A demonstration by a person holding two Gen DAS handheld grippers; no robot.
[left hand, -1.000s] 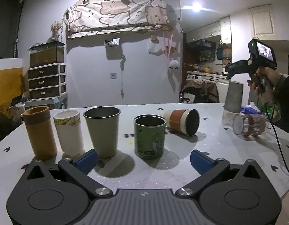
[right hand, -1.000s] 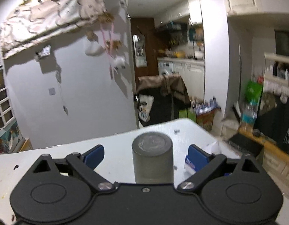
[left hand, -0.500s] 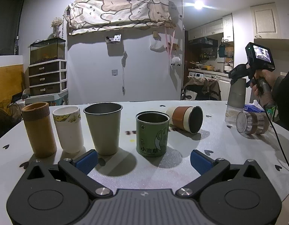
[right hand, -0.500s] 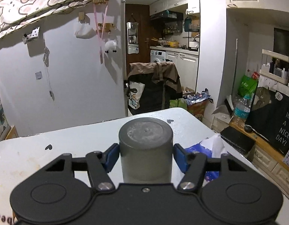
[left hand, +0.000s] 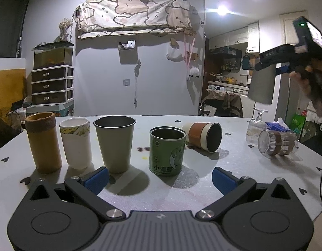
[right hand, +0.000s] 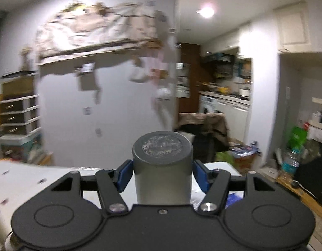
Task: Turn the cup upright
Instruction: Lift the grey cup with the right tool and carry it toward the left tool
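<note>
My right gripper (right hand: 162,174) is shut on a grey cup (right hand: 162,167), held upside down with its base up. In the left wrist view the same grey cup (left hand: 262,86) hangs in the air, well above the table's right side, under the right gripper (left hand: 271,70). My left gripper (left hand: 159,177) is open and empty, low over the table's (left hand: 161,190) front edge, just in front of the green tin (left hand: 167,151). A brown-banded cup (left hand: 204,137) and a clear glass (left hand: 277,143) lie on their sides.
A brown tube cup (left hand: 43,142), a white paper cup (left hand: 76,143) and a grey-green metal cup (left hand: 116,143) stand upright in a row at the left. An inverted stemmed glass (left hand: 256,128) and a tissue pack (left hand: 277,125) sit at the far right.
The right gripper closed on the grey cup and lifted it off the table, swinging left. The left gripper stayed nearly still.
</note>
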